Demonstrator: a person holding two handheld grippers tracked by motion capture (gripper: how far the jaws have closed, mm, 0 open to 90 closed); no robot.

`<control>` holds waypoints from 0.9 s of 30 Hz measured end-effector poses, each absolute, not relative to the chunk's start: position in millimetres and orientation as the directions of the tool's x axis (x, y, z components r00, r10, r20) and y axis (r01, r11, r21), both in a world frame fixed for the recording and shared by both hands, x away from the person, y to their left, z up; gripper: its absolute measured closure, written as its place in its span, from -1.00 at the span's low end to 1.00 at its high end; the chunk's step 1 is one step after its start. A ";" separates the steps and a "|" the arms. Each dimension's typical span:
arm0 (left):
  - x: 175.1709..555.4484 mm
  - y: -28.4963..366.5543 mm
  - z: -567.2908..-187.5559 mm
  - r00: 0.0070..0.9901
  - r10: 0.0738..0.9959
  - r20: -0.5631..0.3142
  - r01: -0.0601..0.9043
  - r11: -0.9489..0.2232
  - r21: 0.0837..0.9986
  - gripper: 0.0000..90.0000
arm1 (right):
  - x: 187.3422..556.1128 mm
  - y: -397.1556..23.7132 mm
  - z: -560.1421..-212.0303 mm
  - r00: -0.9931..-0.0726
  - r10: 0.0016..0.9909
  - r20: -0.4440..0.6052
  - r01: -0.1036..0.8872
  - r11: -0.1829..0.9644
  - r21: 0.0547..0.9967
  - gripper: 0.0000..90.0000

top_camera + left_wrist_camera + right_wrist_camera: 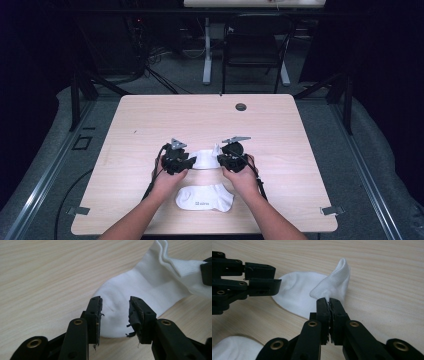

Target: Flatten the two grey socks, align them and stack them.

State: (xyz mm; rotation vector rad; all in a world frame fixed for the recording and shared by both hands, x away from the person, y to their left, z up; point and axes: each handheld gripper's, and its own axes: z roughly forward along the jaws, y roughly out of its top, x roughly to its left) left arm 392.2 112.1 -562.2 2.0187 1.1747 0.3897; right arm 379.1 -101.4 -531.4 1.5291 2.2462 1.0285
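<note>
the right claw (329, 302) is clamped on the ribbed cuff of the far white cotton ankle sock (299, 296), lifting that end off the pale wood counter (150, 120). the sock's long axis runs left to right between the hands. the left claw (115, 308) stands apart over the toe end, which lies between its pads and nearer it, not yet pinched. a second white sock (205, 198) lies flat near the person.

Left claw (115, 315) low with jaws parted, right claw (329, 305) pinched tight, both hands close together.
</note>
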 end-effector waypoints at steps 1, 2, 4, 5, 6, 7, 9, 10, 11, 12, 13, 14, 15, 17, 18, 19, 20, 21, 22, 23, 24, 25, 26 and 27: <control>393.0 110.7 -564.2 0.533 0.839 -0.105 0.611 -0.296 0.734 0.39 | 378.9 -102.2 -531.6 -0.426 0.886 0.186 0.721 0.208 0.661 0.94; 393.6 109.2 -566.5 0.533 0.840 -0.103 0.616 -0.301 0.728 0.40 | 378.8 -102.6 -532.3 -0.424 0.886 0.188 0.719 0.203 0.664 0.94; 395.0 107.3 -570.5 0.531 0.842 -0.090 0.628 -0.321 0.709 0.43 | 378.8 -104.1 -533.1 -0.421 0.888 0.184 0.722 0.206 0.660 0.94; 395.6 106.6 -572.3 0.528 0.844 -0.091 0.633 -0.319 0.706 0.43 | 378.8 -104.3 -533.5 -0.422 0.887 0.189 0.721 0.202 0.663 0.94; 396.5 106.5 -573.8 0.530 0.843 -0.089 0.633 -0.324 0.703 0.44 | 378.7 -104.9 -533.8 -0.420 0.888 0.187 0.723 0.203 0.660 0.94; 396.9 105.7 -575.2 0.526 0.845 -0.094 0.636 -0.318 0.703 0.45 | 378.4 -105.4 -533.9 -0.421 0.888 0.188 0.725 0.205 0.657 0.94; 397.1 105.4 -575.8 0.526 0.845 -0.095 0.638 -0.319 0.701 0.47 | 378.1 -105.6 -534.4 -0.422 0.886 0.193 0.724 0.202 0.659 0.94; 396.9 104.1 -576.6 0.528 0.846 -0.078 0.630 -0.328 0.704 0.48 | 377.9 -105.6 -534.8 -0.420 0.887 0.194 0.724 0.198 0.661 0.94; 396.9 104.1 -576.6 0.528 0.846 -0.078 0.630 -0.328 0.704 0.48 | 377.8 -105.8 -534.9 -0.420 0.886 0.195 0.724 0.198 0.660 0.94; 396.9 103.5 -577.0 0.530 0.845 -0.067 0.624 -0.335 0.706 0.49 | 377.6 -105.9 -535.0 -0.420 0.886 0.197 0.726 0.198 0.659 0.94; 396.4 102.8 -577.3 0.530 0.846 -0.061 0.621 -0.339 0.707 0.52 | 377.6 -106.3 -535.0 -0.419 0.887 0.192 0.726 0.200 0.658 0.94; 395.3 101.7 -577.7 0.534 0.845 -0.036 0.610 -0.355 0.708 0.54 | 377.6 -106.6 -535.0 -0.420 0.886 0.195 0.725 0.199 0.660 0.94; 394.6 101.0 -578.2 0.534 0.845 -0.023 0.603 -0.362 0.711 0.56 | 377.5 -107.1 -534.9 -0.418 0.888 0.191 0.725 0.199 0.659 0.94; 393.4 101.1 -578.1 0.535 0.845 -0.012 0.600 -0.370 0.709 0.62 | 377.2 -107.6 -534.7 -0.416 0.889 0.191 0.724 0.197 0.661 0.94; 392.9 101.8 -578.3 0.530 0.848 -0.015 0.602 -0.364 0.711 0.69 | 376.9 -107.9 -534.3 -0.418 0.887 0.195 0.724 0.195 0.662 0.94; 392.7 102.6 -578.4 0.527 0.850 -0.018 0.603 -0.359 0.712 0.75 | 376.5 -108.3 -534.0 -0.417 0.888 0.194 0.720 0.193 0.666 0.94; 392.7 103.9 -578.1 0.524 0.851 -0.024 0.609 -0.355 0.709 0.81 | 376.3 -109.0 -533.7 -0.418 0.888 0.191 0.718 0.195 0.668 0.94; 392.7 103.9 -578.1 0.524 0.851 -0.024 0.609 -0.355 0.709 0.86 | 376.3 -109.0 -533.7 -0.418 0.888 0.191 0.718 0.195 0.668 0.94; 392.8 106.8 -577.3 0.520 0.853 -0.036 0.621 -0.349 0.702 0.89 | 375.4 -110.2 -532.9 -0.422 0.886 0.192 0.715 0.195 0.672 0.94; 392.7 108.3 -576.8 0.517 0.855 -0.042 0.626 -0.344 0.700 0.90 | 374.9 -110.7 -532.5 -0.420 0.887 0.192 0.714 0.193 0.673 0.94; 392.4 109.5 -576.5 0.513 0.857 -0.048 0.632 -0.339 0.697 0.91 | 374.6 -111.6 -532.3 -0.423 0.886 0.191 0.711 0.194 0.676 0.94; 392.1 111.1 -576.1 0.510 0.859 -0.049 0.635 -0.337 0.695 0.92 | 374.1 -112.7 -532.2 -0.422 0.887 0.185 0.708 0.196 0.678 0.94; 391.7 112.7 -575.7 0.506 0.861 -0.055 0.640 -0.332 0.692 0.92 | 373.8 -114.1 -532.2 -0.426 0.886 0.185 0.707 0.199 0.678 0.94; 391.6 115.2 -575.2 0.505 0.861 -0.058 0.645 -0.332 0.688 0.93 | 373.1 -115.0 -532.2 -0.419 0.889 0.186 0.712 0.194 0.675 0.94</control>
